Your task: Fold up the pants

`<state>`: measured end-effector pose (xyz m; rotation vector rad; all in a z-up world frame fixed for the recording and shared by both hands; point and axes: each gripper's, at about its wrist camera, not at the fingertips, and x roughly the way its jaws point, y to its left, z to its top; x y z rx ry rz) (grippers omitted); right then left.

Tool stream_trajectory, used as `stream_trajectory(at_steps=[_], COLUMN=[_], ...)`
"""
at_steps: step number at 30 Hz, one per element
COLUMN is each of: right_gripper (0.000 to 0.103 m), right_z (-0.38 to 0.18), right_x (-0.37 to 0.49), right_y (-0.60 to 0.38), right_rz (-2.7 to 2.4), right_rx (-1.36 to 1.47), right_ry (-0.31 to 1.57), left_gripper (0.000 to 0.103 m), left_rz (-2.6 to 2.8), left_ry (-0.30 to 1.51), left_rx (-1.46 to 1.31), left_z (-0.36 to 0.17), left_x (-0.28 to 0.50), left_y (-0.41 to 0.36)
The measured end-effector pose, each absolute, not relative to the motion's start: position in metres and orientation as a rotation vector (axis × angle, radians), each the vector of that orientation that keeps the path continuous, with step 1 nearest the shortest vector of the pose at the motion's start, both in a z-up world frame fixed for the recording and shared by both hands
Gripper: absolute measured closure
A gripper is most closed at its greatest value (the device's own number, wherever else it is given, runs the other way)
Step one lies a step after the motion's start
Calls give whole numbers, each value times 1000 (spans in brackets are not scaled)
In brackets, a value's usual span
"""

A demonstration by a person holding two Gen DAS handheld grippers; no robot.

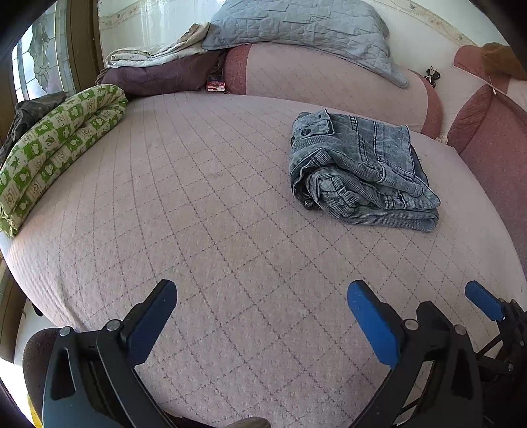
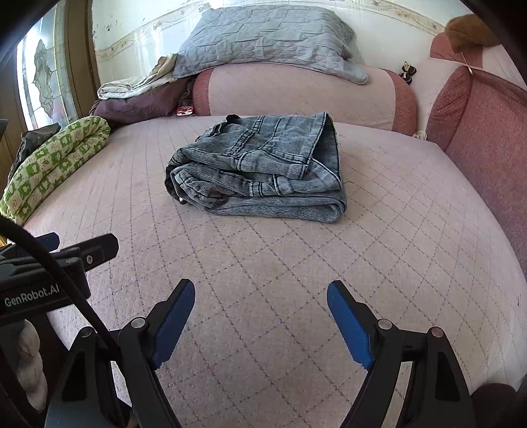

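The blue denim pants (image 1: pixel 359 171) lie folded in a compact bundle on the pink quilted bed cover (image 1: pixel 210 230). They show in the right wrist view (image 2: pixel 260 168) at the middle of the bed. My left gripper (image 1: pixel 263 293) is open and empty, low over the cover, well short of the pants. My right gripper (image 2: pixel 260 289) is open and empty, also held back near the bed's front. One blue pad of the right gripper (image 1: pixel 484 299) shows at the right edge of the left wrist view. The left gripper's body (image 2: pixel 56 260) shows at the left of the right wrist view.
A green patterned rolled quilt (image 1: pixel 56 148) lies along the bed's left edge. A pink bolster (image 1: pixel 329 79) with a grey quilted pillow (image 1: pixel 303 29) lies at the back beside folded bedding (image 1: pixel 158 72). Red cushions (image 1: pixel 494 141) line the right side. A window (image 1: pixel 36 59) is at the far left.
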<state>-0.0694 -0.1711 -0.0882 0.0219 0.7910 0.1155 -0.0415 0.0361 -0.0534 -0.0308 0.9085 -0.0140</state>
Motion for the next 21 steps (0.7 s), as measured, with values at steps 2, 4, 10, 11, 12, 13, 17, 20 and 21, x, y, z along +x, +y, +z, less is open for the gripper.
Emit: stream_trajectory(at_steps=[2, 4, 10, 11, 12, 13, 17, 20, 21], right_gripper=[16, 16, 15, 15, 15, 15, 15, 15, 15], right_z=[-87, -87, -86, -86, -86, -87, -88, -89, -89], right_x=[-69, -69, -68, -68, -68, -68, -65, -64, -63], right_y=[-170, -170, -171, -171, -171, -170, -171, -172, -172], right_rz=[116, 113, 111, 111, 111, 110, 104, 101, 99], right_rx=[19, 14, 14, 13, 10, 8, 10, 13, 11], right_ry=[789, 791, 792, 791, 792, 792, 799, 805, 808], left_gripper=[0, 0, 0, 0, 0, 0, 0, 0, 0], left_rz=[-14, -15, -28, -30, -30, -31, -39, -43, -43], left_ry=[910, 912, 925, 927, 928, 928, 928, 926, 925], left_rx=[-30, -32, -40, -40, -39, -39, -41, -47, -48], left_z=[-54, -54, -57, -58, -58, -59, -59, -59, -59], left_x=[-42, -42, -41, -41, -41, -41, -41, -41, -40], left_y=[36, 36, 36, 36, 35, 35, 34, 35, 35])
